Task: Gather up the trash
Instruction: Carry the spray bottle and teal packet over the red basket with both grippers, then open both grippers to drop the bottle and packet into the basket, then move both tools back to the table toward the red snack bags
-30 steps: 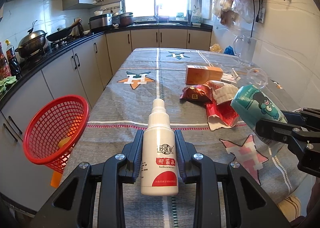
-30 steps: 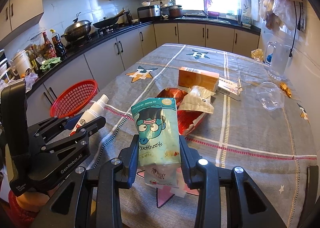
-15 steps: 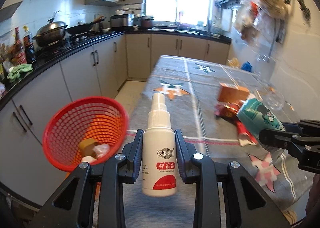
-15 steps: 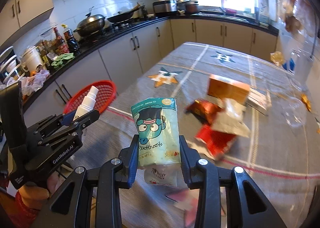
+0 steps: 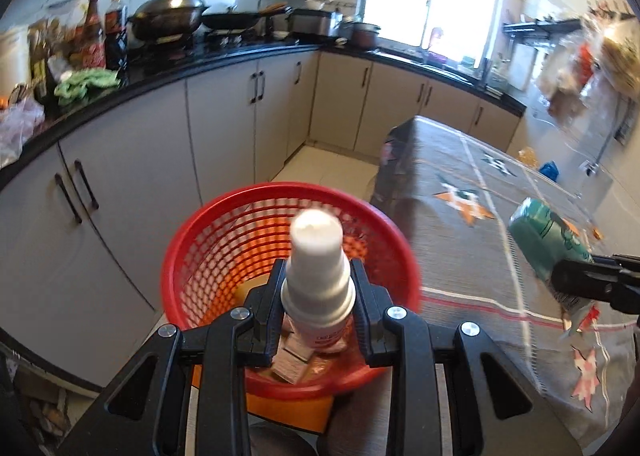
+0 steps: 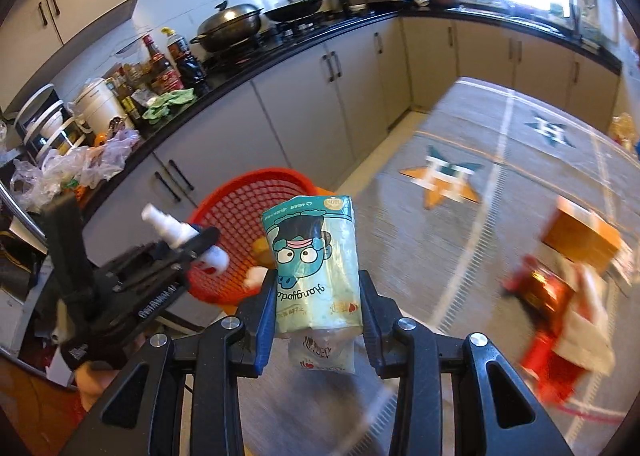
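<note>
The left tool (image 5: 318, 320) is clamped tight on the white spray bottle (image 5: 318, 276), nozzle up, and it's hanging right over the red basket (image 5: 200, 252) beside the desk (image 5: 472, 256). Scraps lie in the basket's bottom. The right tool (image 6: 318, 310) grips a teal cartoon snack pouch (image 6: 314, 256) above the desk's near edge, close to the basket. Off to the right on the cloth, blurred: an orange box (image 6: 580, 232) and red wrappers (image 6: 552, 316).
</note>
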Demonstrator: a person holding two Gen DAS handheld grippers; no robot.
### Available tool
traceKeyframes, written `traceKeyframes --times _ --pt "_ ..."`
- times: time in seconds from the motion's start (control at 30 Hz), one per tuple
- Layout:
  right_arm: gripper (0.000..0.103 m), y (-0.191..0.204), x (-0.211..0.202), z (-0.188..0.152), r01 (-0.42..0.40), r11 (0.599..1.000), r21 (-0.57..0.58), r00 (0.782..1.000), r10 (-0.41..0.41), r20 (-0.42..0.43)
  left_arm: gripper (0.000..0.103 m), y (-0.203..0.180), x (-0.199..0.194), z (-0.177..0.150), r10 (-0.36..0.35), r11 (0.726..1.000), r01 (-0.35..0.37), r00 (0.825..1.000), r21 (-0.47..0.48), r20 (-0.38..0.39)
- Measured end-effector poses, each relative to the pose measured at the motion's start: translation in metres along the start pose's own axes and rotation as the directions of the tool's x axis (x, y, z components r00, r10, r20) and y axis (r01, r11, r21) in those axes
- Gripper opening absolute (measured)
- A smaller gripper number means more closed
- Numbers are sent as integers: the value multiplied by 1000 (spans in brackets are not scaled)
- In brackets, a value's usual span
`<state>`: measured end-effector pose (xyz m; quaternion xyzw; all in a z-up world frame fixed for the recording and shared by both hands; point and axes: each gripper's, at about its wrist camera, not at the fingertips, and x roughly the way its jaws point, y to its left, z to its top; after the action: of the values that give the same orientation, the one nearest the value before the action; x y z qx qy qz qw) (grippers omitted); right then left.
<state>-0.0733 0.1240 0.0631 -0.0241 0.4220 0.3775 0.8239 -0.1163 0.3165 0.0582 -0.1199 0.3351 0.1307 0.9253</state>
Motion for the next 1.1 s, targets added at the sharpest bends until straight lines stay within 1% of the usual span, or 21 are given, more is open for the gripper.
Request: traceKeyframes --times 0.13,0.33,0.4,0.5,0.53,0.6,0.63,0.77,0.9,1.0,1.1 --pt "41 16 33 16 -54 999 4 998 54 -33 29 14 13 1 6 1000 -6 1000 -25 -18" --pt "42 31 74 29 -96 995 28 993 98 -66 29 26 23 -2 7 999 -9 999 -52 -36" --pt "44 33 86 33 -108 993 42 991 111 -75 29 29 24 -1 8 999 -10 999 -50 -34" --pt "51 36 96 37 -120 991 52 989 124 -80 29 28 24 0 8 999 -9 1000 -42 -29" --pt "53 36 99 38 -122 991 57 989 126 -77 31 28 24 1 6 999 -7 1000 -42 -29" --pt "54 37 103 39 -126 990 61 988 130 -81 42 28 23 2 3 999 -4 1000 -47 -23" --pt "54 35 102 39 -124 990 62 988 129 -80 47 29 22 2 4 999 -5 1000 -50 -16" --pt "54 29 90 38 -135 989 68 989 139 -59 47 26 18 4 8 999 -9 1000 -47 -9" --pt "54 24 66 33 -132 989 59 991 133 -17 47 18 9 4 -2 999 2 1000 -40 2" --pt "54 17 45 24 -129 990 51 992 128 8 48 5 -1 3 -16 1000 17 1000 -17 16" --pt "54 6 26 13 -126 989 71 992 124 28 48 -14 -8 1 -37 999 37 999 14 21"
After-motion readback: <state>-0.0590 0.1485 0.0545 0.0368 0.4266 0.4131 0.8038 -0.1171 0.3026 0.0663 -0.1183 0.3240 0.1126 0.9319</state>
